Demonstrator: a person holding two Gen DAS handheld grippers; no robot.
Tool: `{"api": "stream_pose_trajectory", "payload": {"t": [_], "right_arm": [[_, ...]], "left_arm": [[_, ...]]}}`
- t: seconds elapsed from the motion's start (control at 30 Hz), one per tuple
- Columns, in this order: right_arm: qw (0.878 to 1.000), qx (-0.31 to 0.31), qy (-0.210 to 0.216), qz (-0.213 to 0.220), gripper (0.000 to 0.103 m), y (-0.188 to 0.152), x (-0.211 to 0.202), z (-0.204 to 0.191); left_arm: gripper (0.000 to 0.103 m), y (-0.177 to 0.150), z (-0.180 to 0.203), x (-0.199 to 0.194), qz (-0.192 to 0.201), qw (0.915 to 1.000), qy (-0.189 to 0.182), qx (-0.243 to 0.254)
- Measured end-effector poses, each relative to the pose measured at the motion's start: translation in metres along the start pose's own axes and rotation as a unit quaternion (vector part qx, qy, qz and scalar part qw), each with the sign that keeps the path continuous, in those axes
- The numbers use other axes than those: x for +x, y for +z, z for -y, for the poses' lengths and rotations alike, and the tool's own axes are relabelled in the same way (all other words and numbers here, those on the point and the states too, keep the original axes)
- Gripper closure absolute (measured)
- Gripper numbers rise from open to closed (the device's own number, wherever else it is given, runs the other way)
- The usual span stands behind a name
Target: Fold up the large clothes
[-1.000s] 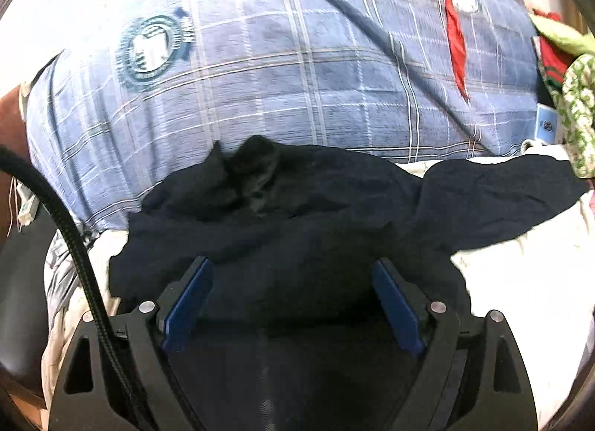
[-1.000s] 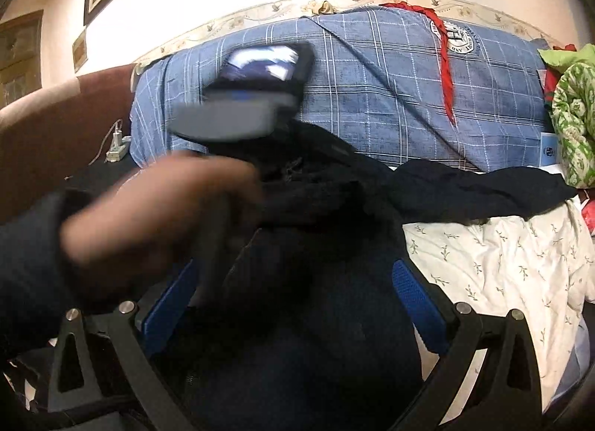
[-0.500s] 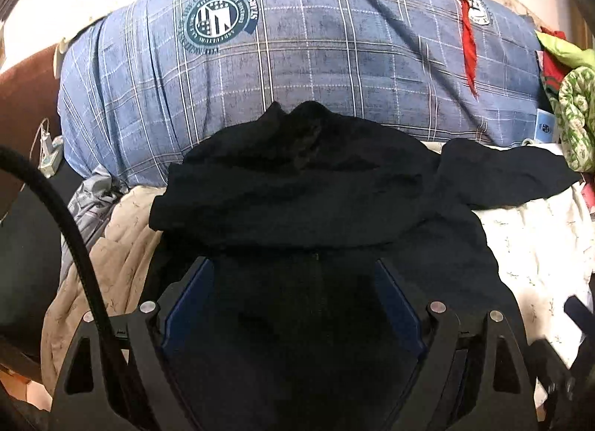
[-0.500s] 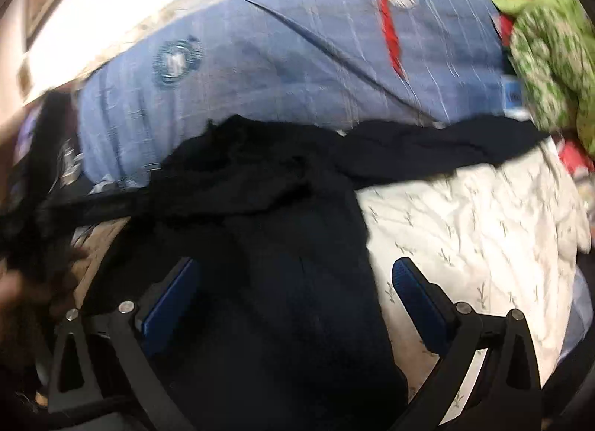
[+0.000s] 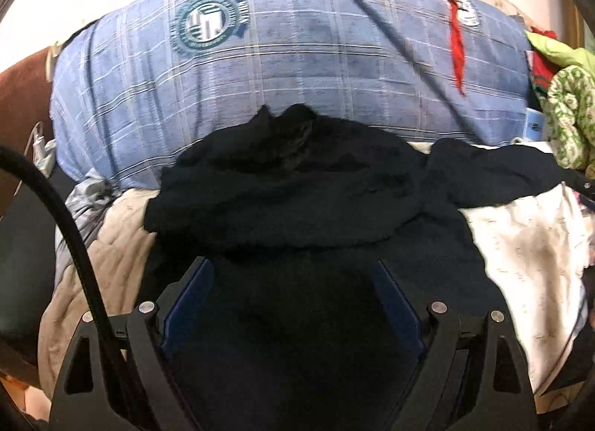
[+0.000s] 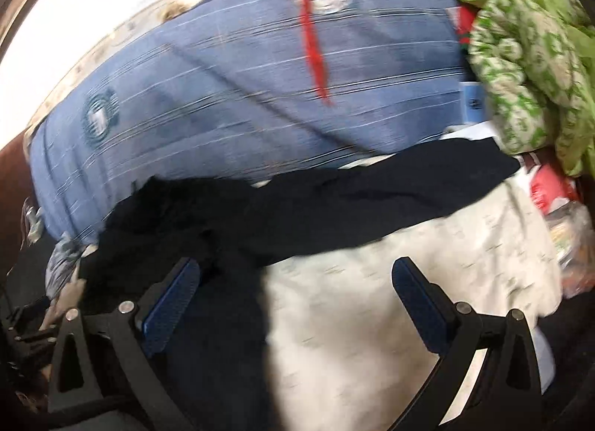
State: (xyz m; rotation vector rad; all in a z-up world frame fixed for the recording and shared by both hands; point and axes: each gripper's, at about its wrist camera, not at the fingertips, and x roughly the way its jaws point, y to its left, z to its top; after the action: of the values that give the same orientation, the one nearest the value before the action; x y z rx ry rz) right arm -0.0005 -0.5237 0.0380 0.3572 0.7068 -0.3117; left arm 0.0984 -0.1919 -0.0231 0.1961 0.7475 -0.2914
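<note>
My left gripper (image 5: 293, 274) has its fingers spread wide over the black garment (image 5: 297, 185), gripping nothing — my right gripper (image 6: 297, 274) is equally wide, empty. The garment lies rumpled on the bed's white sheet (image 6: 390, 282), against the blue plaid pillow (image 5: 297, 70).

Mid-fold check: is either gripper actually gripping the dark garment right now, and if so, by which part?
Nothing is held. The left gripper stands open above the dark garment, pads clear. The right gripper is open too, over the garment's edge and the cream sheet.
</note>
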Motion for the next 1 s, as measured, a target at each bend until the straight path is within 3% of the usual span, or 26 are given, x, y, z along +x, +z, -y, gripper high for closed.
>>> {"api": "stream_pose_trajectory", "payload": {"t": [0.13,0.23,0.3,0.37,0.53,0.7,0.8,0.9,1.0], "right_arm": [[0.997,0.065,0.031,0.028,0.000,0.000,0.007,0.066],[0.996,0.067,0.029,0.055,0.000,-0.003,0.004,0.083],[0.996,0.055,0.002,0.071,0.000,0.000,0.006,0.089],[0.992,0.107,0.008,0.065,0.000,0.007,0.020,0.115],[0.986,0.165,-0.016,0.030,0.000,0.028,0.065,0.172],[0.976,0.216,-0.001,0.020,0.000,0.038,0.105,0.208],[0.966,0.257,0.012,0.020,0.000,0.040,0.123,0.226],[0.964,0.267,0.004,0.019,0.000,0.043,0.131,0.229],[0.963,0.266,0.015,0.037,0.000,0.047,0.128,0.224]], "left_arm": [[0.015,0.023,0.049,-0.005,0.013,0.9985,-0.046,0.027],[0.015,0.044,0.100,-0.009,0.035,0.9954,-0.064,0.063],[0.015,0.056,0.139,-0.014,0.052,0.9920,-0.073,0.089],[0.015,0.062,0.172,-0.020,0.063,0.9881,-0.087,0.110],[0.012,0.044,0.181,-0.027,0.055,0.9866,-0.093,0.122],[0.012,0.036,0.164,-0.019,0.029,0.9910,-0.084,0.100],[0.012,0.041,0.148,-0.014,0.034,0.9938,-0.065,0.083],[0.012,0.053,0.142,-0.006,0.033,0.9959,-0.059,0.060],[0.012,0.077,0.173,0.005,0.041,0.9928,-0.087,0.073]]}}
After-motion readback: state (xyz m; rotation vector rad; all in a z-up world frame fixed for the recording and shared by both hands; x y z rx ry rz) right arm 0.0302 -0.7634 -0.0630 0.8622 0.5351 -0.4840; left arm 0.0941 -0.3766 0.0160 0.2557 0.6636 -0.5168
